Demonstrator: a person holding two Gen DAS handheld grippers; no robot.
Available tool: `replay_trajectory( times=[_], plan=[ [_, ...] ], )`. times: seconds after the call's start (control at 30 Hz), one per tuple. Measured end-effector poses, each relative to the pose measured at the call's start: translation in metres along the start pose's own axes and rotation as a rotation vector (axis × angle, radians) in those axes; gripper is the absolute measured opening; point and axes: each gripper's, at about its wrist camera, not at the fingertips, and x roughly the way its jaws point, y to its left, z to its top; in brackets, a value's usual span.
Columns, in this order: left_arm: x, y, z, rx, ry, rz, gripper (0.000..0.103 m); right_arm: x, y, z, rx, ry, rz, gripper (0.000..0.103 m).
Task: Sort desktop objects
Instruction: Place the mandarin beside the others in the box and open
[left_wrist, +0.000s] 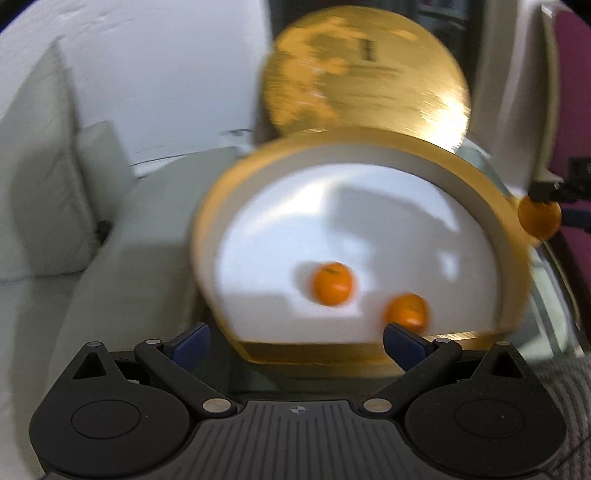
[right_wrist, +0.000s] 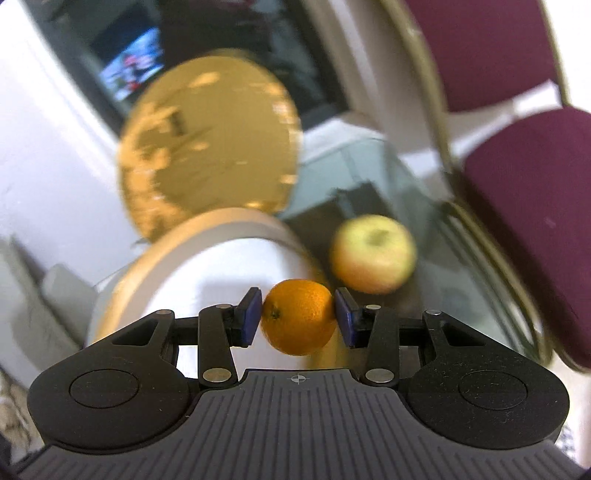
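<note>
Between the blue pads (right_wrist: 250, 316) we see an orange fruit (right_wrist: 298, 321). Beyond the fingers we see a yellow-green apple (right_wrist: 373, 254) and a gold-rimmed white box (right_wrist: 229, 258).

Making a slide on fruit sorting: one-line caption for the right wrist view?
Right gripper clamps an orange beside the gold-rimmed round box, apple waiting on the glass table.

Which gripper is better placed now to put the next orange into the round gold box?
Probably the right gripper: it already grips an orange beside the gold box. The left gripper is open and empty.
</note>
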Motion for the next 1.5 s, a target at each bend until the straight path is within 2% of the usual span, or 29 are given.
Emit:
replay_trajectory(
  times=[0.13,0.27,0.4,0.6,0.8,0.97,1.17,1.33,1.5],
  plan=[
    [0.007,0.028,-0.004,-0.068,0.02,0.037,0.101,0.022,0.041,-0.001,-0.061,0.069,0.054,0.044],
    [0.017,0.044,-0.013,-0.106,0.056,0.037,0.101,0.054,0.068,-0.015,-0.078,0.159,0.089,0.044],
    [0.027,0.054,-0.018,-0.129,0.08,0.034,0.101,0.081,0.087,-0.033,-0.108,0.222,0.084,0.044],
    [0.031,0.054,-0.022,-0.132,0.096,0.003,0.101,0.103,0.09,-0.046,-0.118,0.266,0.063,0.044],
    [0.032,0.052,-0.024,-0.127,0.103,0.001,0.101,0.114,0.091,-0.05,-0.119,0.265,0.05,0.045],
    [0.027,0.047,-0.025,-0.115,0.096,0.003,0.101,0.115,0.091,-0.047,-0.113,0.284,0.068,0.052],
    [0.012,0.042,-0.025,-0.103,0.07,0.003,0.101,0.094,0.089,-0.041,-0.108,0.257,0.092,0.052],
    [-0.012,0.036,-0.029,-0.085,0.028,-0.01,0.101,0.044,0.081,-0.036,-0.139,0.187,0.109,0.053],
    [-0.031,0.022,-0.044,-0.051,0.029,-0.039,0.101,-0.008,0.062,-0.06,-0.151,0.176,0.12,0.059]
  ],
)
